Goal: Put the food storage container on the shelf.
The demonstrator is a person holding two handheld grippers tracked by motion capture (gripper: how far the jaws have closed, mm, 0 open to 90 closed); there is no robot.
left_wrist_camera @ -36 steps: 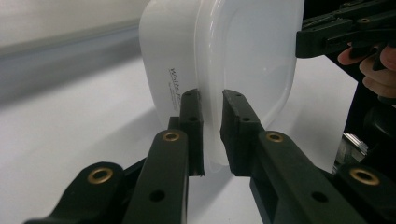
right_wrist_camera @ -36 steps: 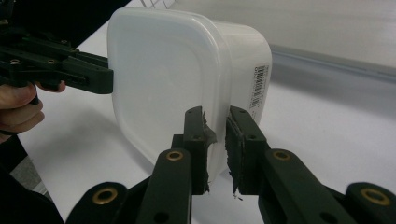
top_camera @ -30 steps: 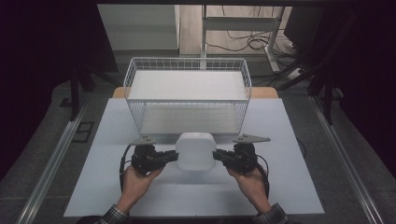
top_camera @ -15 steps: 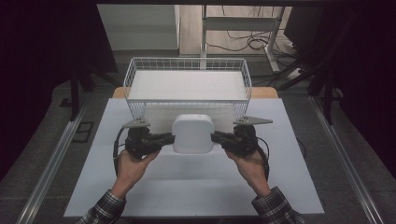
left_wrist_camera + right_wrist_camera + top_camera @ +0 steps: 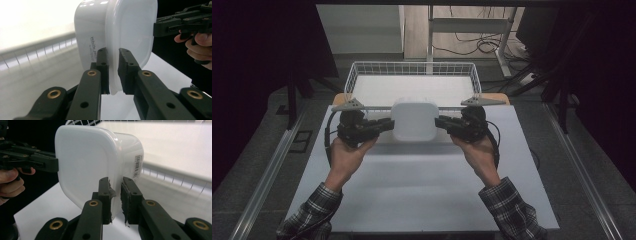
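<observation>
Your left gripper [image 5: 384, 125] and right gripper [image 5: 443, 123] each clamp an opposite rim of the white lidded plastic container [image 5: 414, 120]. You hold it level above the white table [image 5: 422, 195], just in front of the wire basket [image 5: 412, 68].

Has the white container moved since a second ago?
Yes. The white container, pinched at its rim by both tongs, has risen off the table, now overlapping the wire basket front edge in the high view.
</observation>
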